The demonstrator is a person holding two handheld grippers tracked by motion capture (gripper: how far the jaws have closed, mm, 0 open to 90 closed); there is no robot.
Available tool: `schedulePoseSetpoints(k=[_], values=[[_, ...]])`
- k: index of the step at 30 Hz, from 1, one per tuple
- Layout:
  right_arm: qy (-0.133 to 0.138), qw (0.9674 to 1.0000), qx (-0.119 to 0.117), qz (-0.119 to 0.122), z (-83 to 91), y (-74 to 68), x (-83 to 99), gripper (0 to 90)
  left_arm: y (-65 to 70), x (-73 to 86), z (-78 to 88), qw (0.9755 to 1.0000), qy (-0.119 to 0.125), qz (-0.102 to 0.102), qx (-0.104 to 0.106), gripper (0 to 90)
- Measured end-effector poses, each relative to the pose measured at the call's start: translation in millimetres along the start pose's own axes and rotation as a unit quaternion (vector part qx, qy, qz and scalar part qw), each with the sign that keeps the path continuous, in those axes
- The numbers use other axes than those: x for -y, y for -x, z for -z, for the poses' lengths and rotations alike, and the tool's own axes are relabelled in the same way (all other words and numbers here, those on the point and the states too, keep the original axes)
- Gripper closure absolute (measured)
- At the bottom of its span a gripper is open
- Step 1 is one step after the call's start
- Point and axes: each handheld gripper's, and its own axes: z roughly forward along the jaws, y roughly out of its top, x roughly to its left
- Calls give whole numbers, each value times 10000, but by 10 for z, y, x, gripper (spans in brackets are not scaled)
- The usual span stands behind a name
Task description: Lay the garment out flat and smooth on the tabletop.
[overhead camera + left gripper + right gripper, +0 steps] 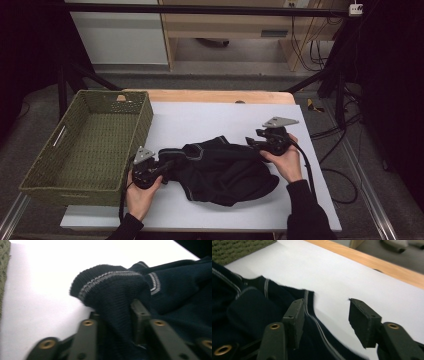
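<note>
Dark navy knitted garment [225, 170] lies crumpled on the white surface [210, 120], just right of the green woven basket [90, 145]. Left claw [117, 315] is clamped on a ribbed cuff with grey stripes [105, 282]; fabric fills the gap between its jaws. Right claw [324, 317] stands parted, one jaw over the garment's striped edge [309, 307], the other over bare surface, nothing pinched.

Risks noted:
- The garment is held at one point, by a cuff. Lifting now would likely let the bulk hang and drag, or catch the basket rim.
- The right claw straddles only the hem's margin; closing as it stands could miss the cloth or nip a thin fold that slips out.
- Knit stretches; a hard pull on the cuff may distort it
</note>
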Motion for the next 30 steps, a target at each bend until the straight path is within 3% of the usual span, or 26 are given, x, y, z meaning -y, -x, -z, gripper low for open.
schedulePoseSetpoints(k=[6,10,15,20,25,30], values=[[-392,9989,-222,143,-585,-92,-142,373,-5,2,13,10000,-42,-82,-2,816],[-903,9948,-285,381,-912,-176,-141,339,-4,12,4,9999,-73,-115,51,817],[-1472,9869,-300,587,-1118,-267,-95,369,-11,14,3,9999,-91,-87,107,816],[-1843,9804,-487,503,-1215,-283,-21,491,-13,14,0,9998,-110,-64,157,816],[-1763,9810,-558,584,-1182,-286,-41,727,-12,16,4,9997,-115,-61,191,816],[-1341,9888,-369,534,-1066,-260,-101,772,-18,14,15,9997,-108,-35,223,816]])
